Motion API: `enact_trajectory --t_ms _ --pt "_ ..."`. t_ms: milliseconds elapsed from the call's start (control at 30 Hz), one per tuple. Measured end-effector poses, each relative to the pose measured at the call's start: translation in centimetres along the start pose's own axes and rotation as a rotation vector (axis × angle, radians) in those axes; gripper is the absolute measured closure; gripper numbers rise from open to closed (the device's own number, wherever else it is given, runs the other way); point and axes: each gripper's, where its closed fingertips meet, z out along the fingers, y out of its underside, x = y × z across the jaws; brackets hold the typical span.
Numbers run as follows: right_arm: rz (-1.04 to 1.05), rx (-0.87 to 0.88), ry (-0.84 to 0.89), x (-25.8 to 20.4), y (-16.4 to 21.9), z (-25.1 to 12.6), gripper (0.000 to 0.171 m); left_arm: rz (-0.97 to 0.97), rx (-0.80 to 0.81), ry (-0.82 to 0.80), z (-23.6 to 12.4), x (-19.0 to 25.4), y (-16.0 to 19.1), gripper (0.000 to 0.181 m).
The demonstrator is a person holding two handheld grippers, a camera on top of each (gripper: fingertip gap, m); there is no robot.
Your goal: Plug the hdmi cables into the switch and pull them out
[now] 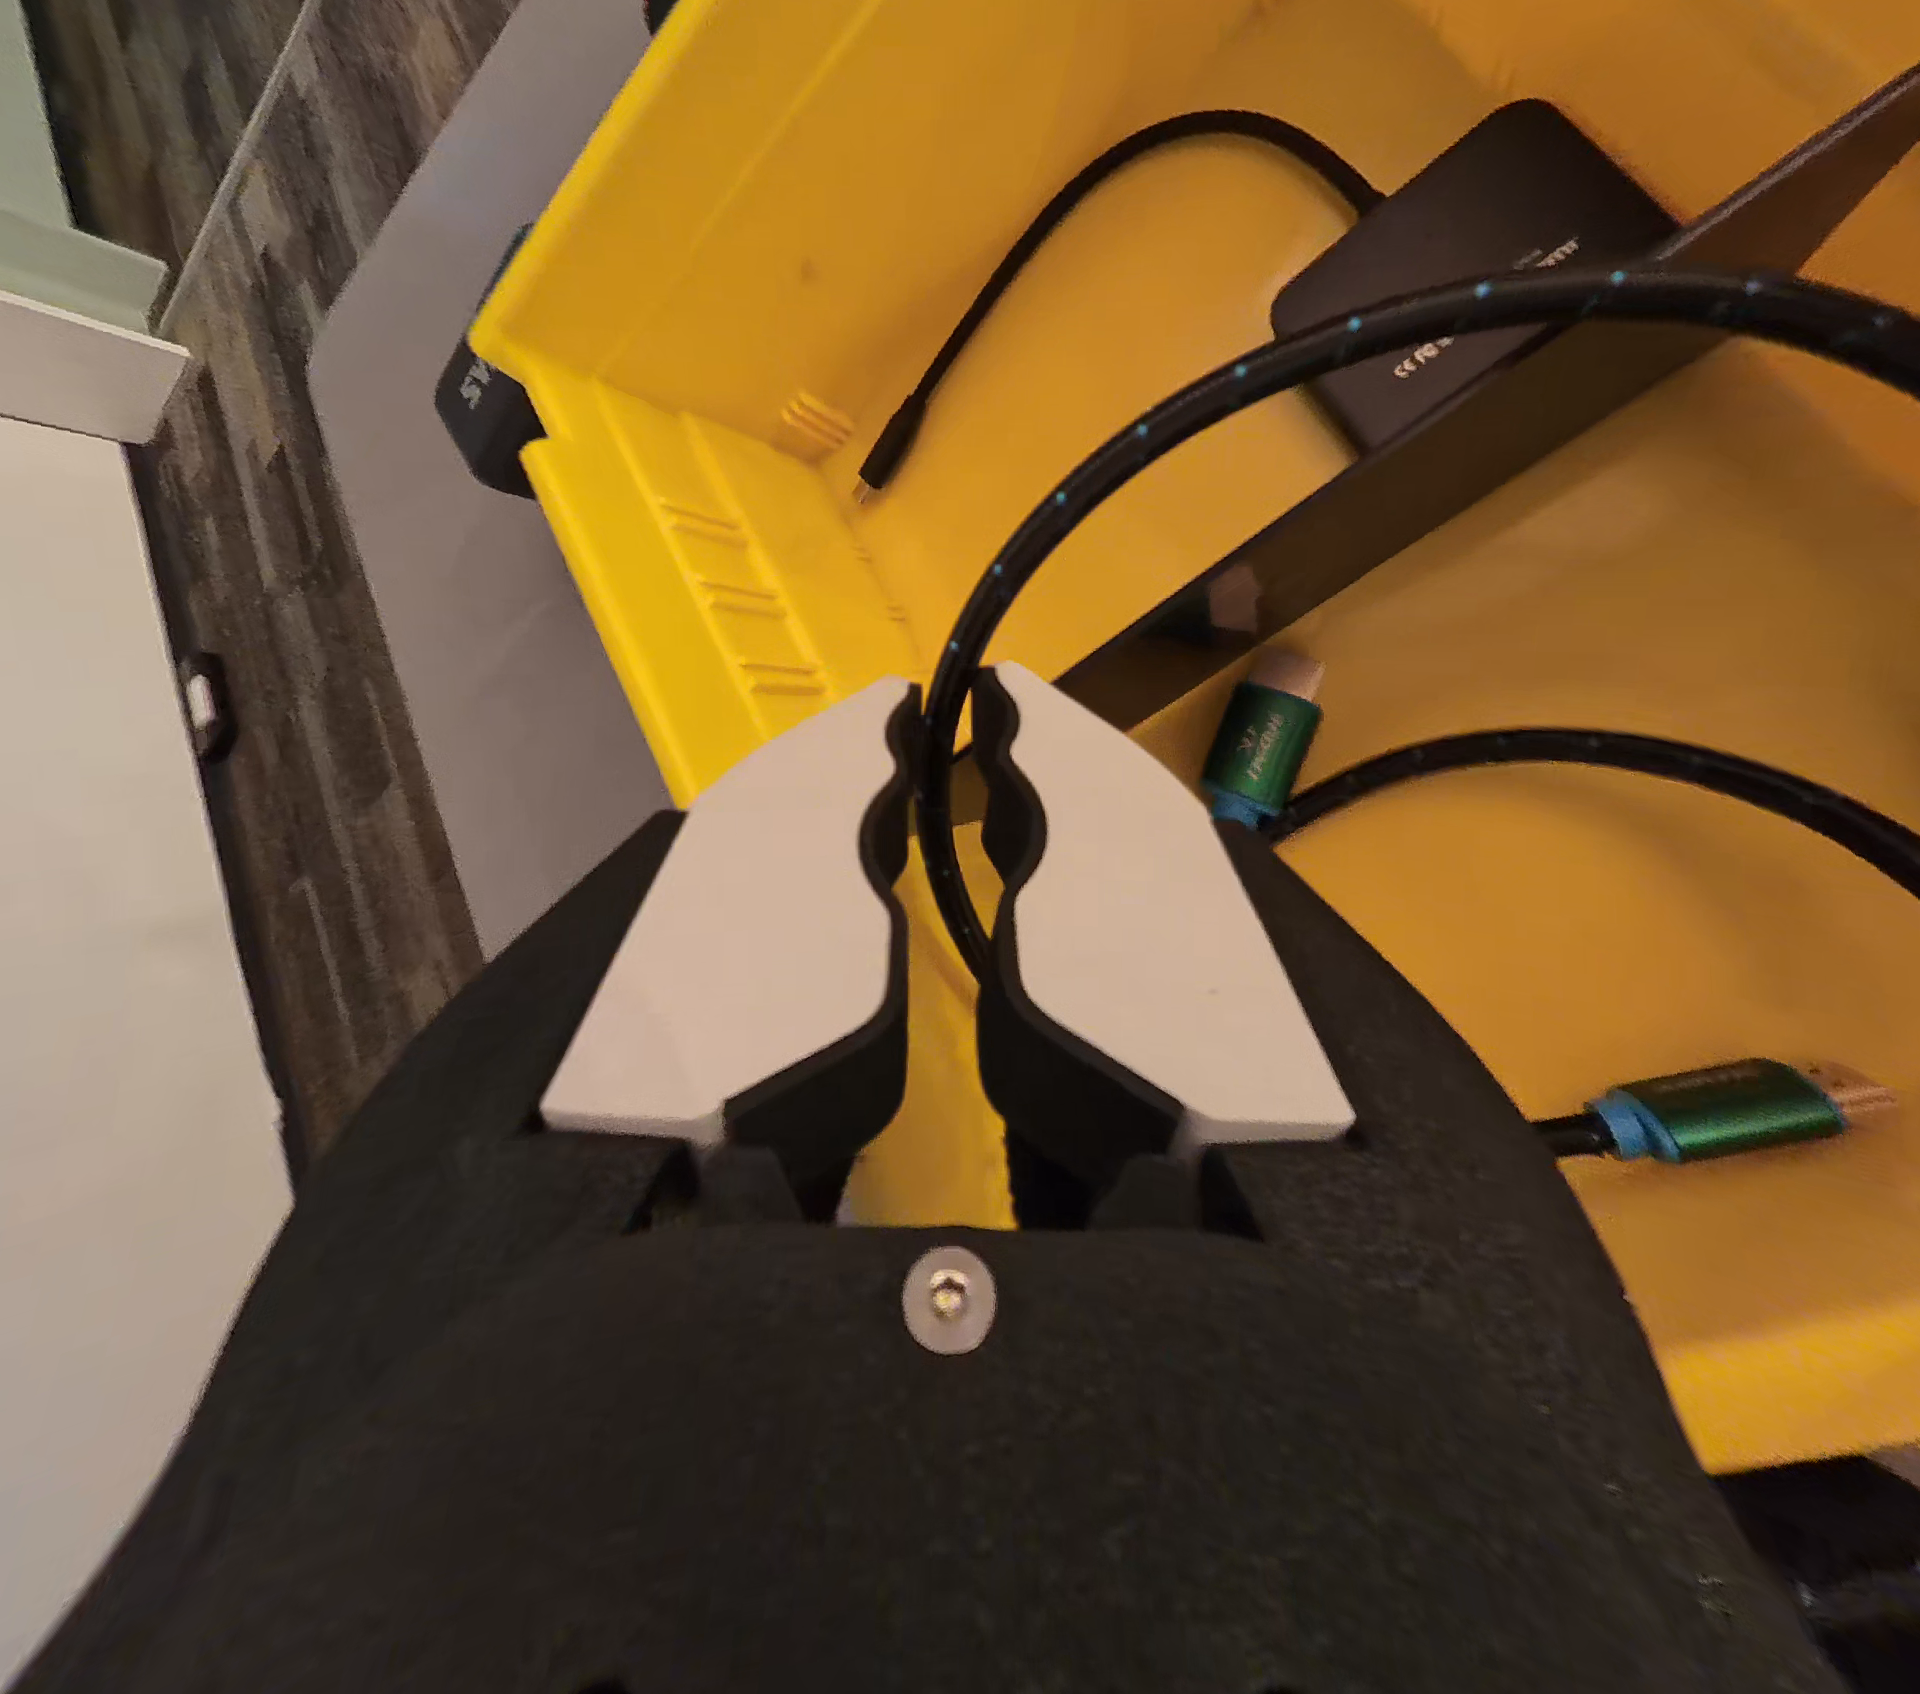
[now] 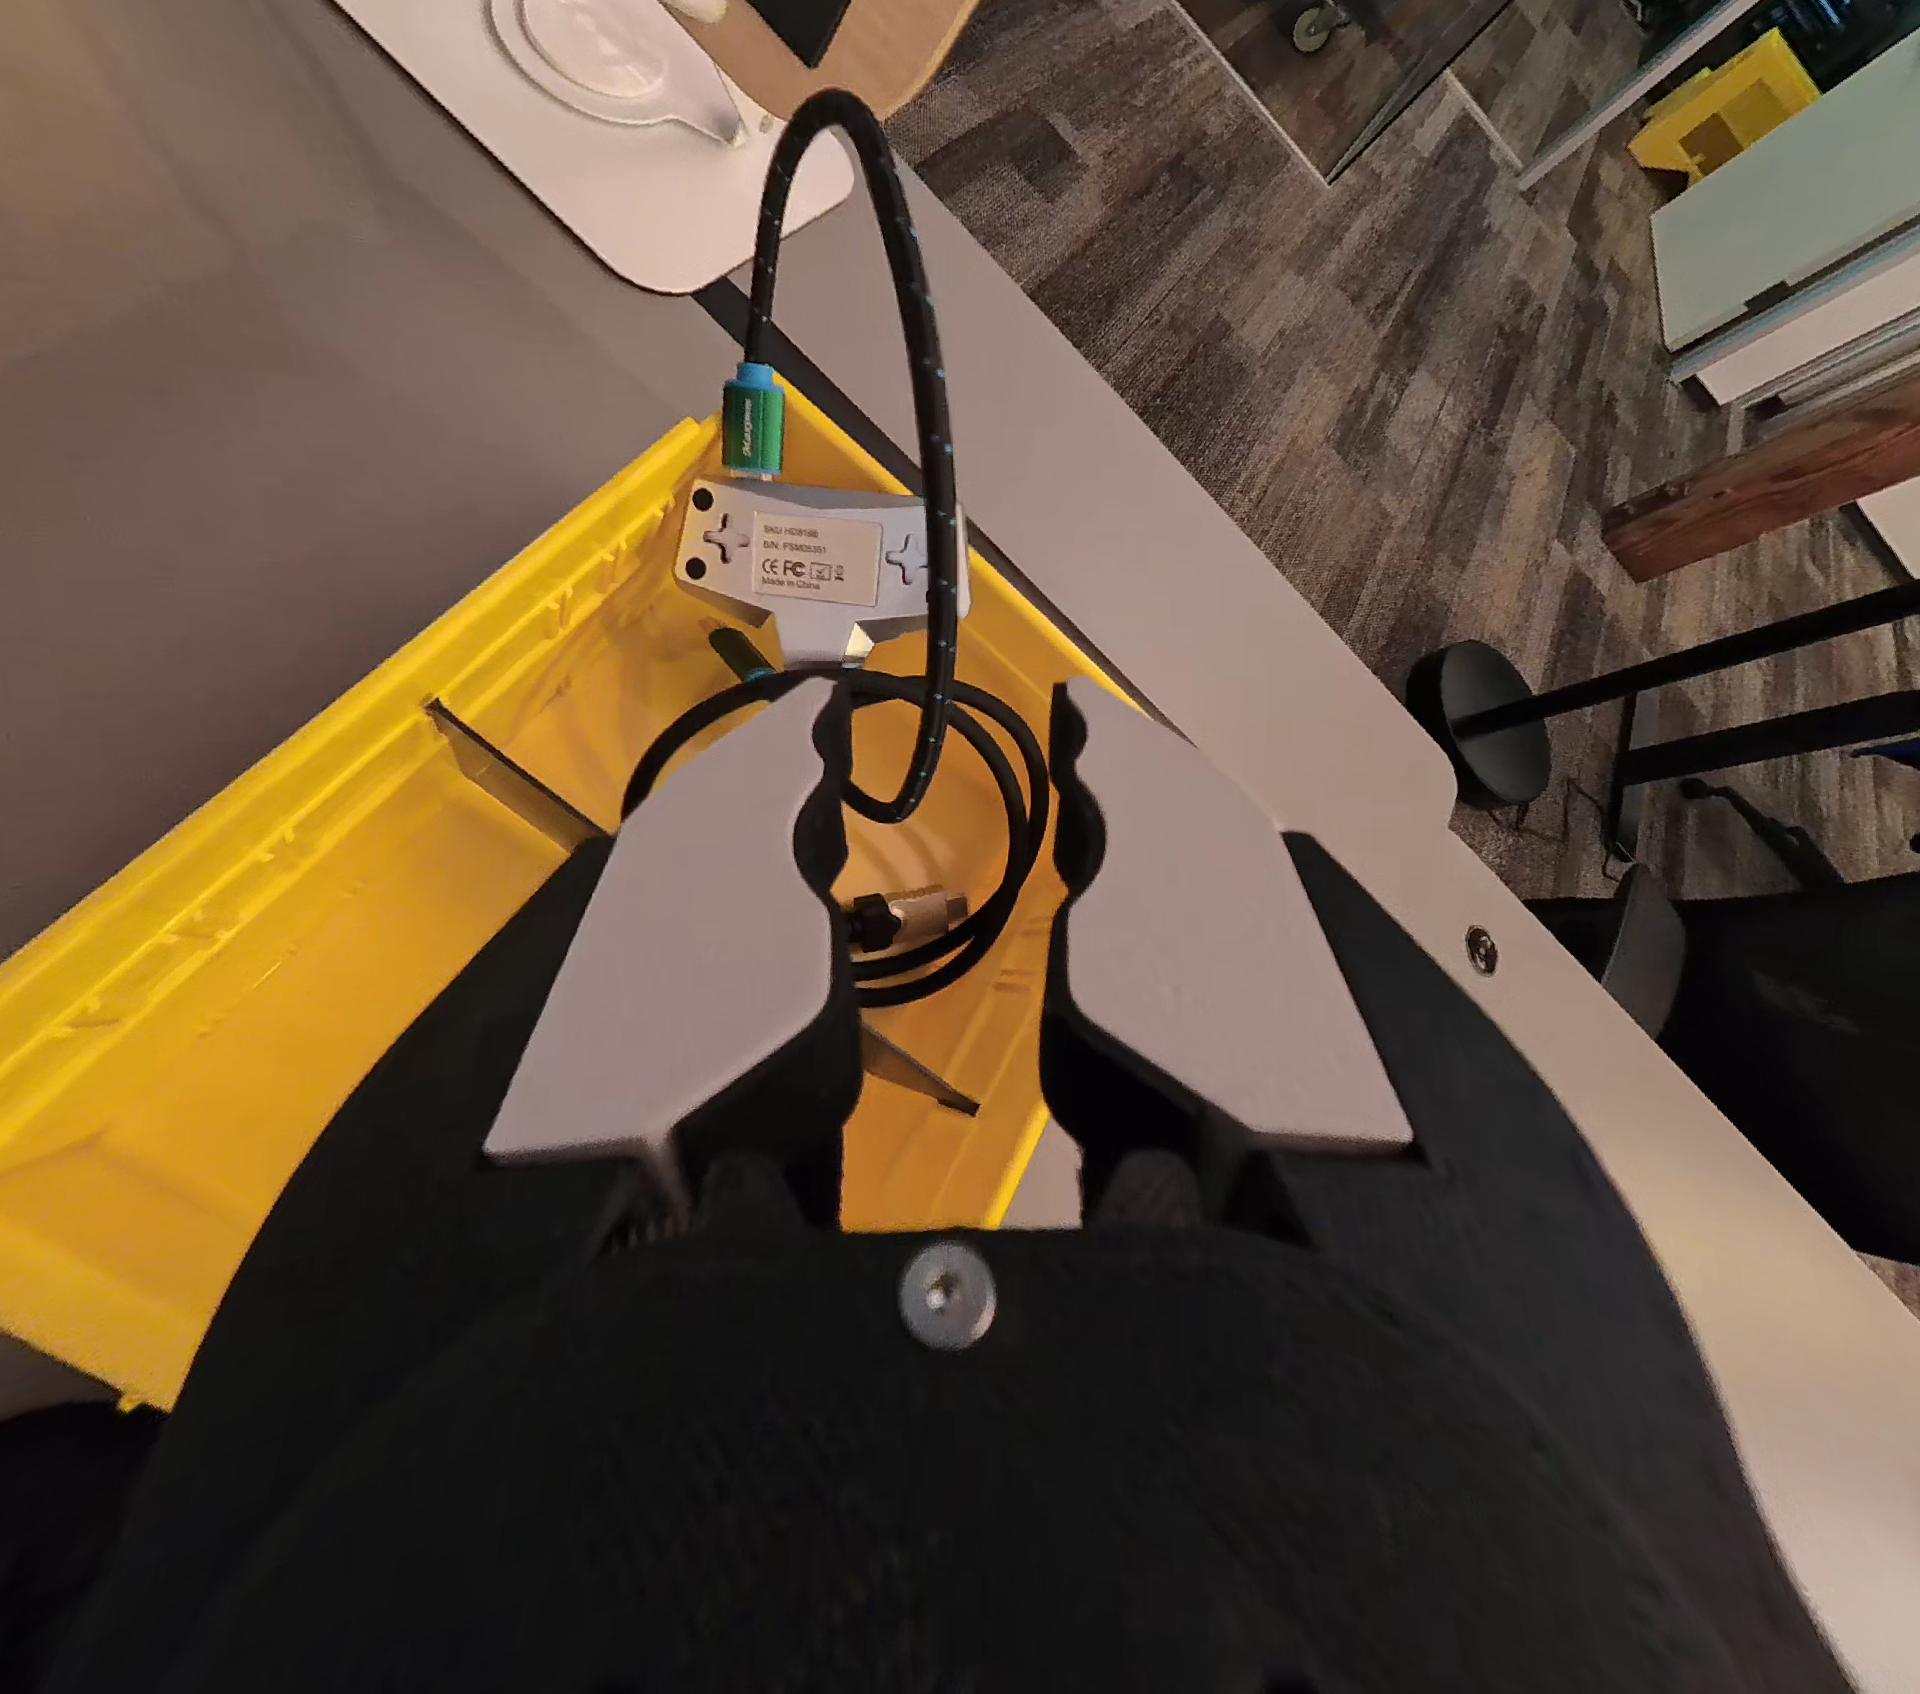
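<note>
In the left wrist view my left gripper [image 1: 951, 699] is shut on a black braided HDMI cable [image 1: 1143, 418] with blue flecks, which arcs up and off to the right over the yellow bin [image 1: 831, 138]. Two green HDMI plugs [image 1: 1262, 745] [image 1: 1725, 1119] lie loose in the bin. In the right wrist view the silver switch [image 2: 821, 564] shows label side up over the bin's far corner, with one green plug [image 2: 753, 423] in its far port. That cable [image 2: 920, 356] loops up and back down between my fingers. My right gripper [image 2: 940, 699] is open and empty just short of the switch.
A black hub [image 1: 1475, 262] with a thin black lead lies behind a dark divider [image 1: 1455, 501] in the bin. A coiled black cable with a silver plug [image 2: 909, 906] lies under my right gripper. A white monitor stand [image 2: 499, 44] stands on the grey table [image 2: 260, 314]; the table edge runs right. About 55 cm separates my left fingertips from my right. My right gripper's tips are some 12 cm from the silver switch [image 2: 821, 564]. The green plug [image 2: 753, 423] is about 15 cm from my right fingertips and 50 cm from my left.
</note>
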Motion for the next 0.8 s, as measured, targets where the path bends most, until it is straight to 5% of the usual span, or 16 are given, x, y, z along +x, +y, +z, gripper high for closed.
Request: enact_trajectory --t_ms 333,667,800 --pt "0.022 0.002 0.006 0.7 0.5 -0.2 0.136 0.046 0.023 -0.144 -3.2 -2.3 -1.1 0.174" --pt "0.009 -0.002 0.020 0.8 0.4 -0.5 0.137 0.022 0.337 -0.513 -18.5 -4.9 -6.3 0.172" --pt "0.010 -0.006 0.027 1.0 0.5 -0.6 0.137 0.052 0.545 -0.486 -24.1 -1.9 -9.0 0.173"
